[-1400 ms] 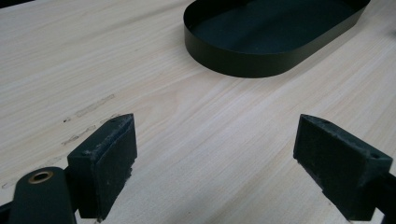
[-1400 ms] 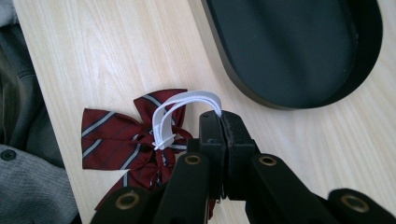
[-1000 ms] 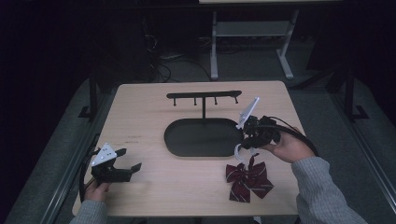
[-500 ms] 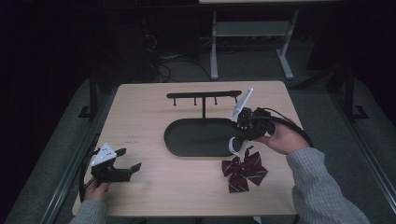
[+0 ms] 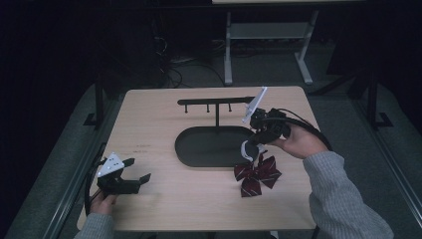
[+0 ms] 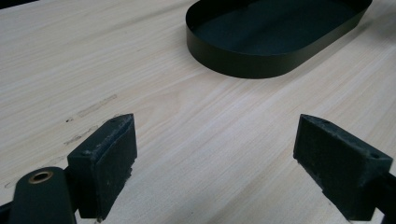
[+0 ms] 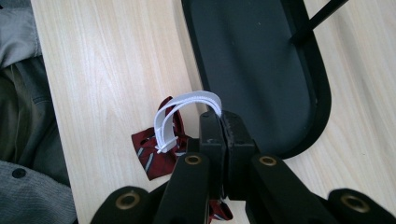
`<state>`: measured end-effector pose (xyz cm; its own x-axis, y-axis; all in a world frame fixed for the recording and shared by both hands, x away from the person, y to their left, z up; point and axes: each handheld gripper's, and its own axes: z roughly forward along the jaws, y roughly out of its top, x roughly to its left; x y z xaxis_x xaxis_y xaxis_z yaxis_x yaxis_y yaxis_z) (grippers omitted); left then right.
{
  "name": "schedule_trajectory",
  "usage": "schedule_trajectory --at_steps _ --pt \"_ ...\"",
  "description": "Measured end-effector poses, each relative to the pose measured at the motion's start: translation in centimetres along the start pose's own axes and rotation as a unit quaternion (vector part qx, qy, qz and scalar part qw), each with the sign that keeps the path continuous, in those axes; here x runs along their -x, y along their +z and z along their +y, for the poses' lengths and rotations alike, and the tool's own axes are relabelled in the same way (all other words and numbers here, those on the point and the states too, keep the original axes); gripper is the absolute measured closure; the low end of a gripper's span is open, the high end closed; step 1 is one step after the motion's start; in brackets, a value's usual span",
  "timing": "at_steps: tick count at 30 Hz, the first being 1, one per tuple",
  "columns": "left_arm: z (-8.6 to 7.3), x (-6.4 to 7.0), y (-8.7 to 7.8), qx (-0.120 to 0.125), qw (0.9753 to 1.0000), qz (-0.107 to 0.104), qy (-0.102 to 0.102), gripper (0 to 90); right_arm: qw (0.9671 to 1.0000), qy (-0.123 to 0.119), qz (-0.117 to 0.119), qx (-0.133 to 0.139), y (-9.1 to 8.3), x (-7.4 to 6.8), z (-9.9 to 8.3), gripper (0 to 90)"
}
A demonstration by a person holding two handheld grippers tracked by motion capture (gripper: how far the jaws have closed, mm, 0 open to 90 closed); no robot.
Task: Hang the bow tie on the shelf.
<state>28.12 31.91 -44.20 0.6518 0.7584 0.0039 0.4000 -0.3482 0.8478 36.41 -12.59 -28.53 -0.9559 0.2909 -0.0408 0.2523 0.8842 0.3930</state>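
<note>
A dark red striped bow tie (image 5: 256,174) hangs by its white elastic band (image 5: 247,148) just off the oval black tray's (image 5: 199,154) right end. My right gripper (image 5: 255,145) is shut on that band; in the right gripper view the band (image 7: 180,114) loops out beside the closed jaws, with the bow tie (image 7: 152,149) below. A black hook rack (image 5: 216,102) rises from the tray's far side. My left gripper (image 5: 138,170) stands open low over the table's near-left corner, holding nothing. The left gripper view looks between its fingers (image 6: 105,161) toward the tray (image 6: 275,65).
The wooden table (image 5: 149,119) sits in a dark room. Metal frame legs (image 5: 229,50) and cables lie on the floor behind it. A grey sleeve (image 5: 343,199) comes in at the bottom right. Bare wood lies between the left gripper and the tray.
My right gripper has lifted and moved left toward the tray, drawing the bow tie up by its band from where it lay flat. The left gripper has stayed still.
</note>
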Motion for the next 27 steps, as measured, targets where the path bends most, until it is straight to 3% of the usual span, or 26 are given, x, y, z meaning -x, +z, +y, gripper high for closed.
schedule_trajectory --at_steps 27 --pt "0.0 0.0 0.0 0.000 1.0000 0.000 0.002 12.9 1.0000 -0.003 0.001 -0.002 -0.8 1.8 2.3 88.1"
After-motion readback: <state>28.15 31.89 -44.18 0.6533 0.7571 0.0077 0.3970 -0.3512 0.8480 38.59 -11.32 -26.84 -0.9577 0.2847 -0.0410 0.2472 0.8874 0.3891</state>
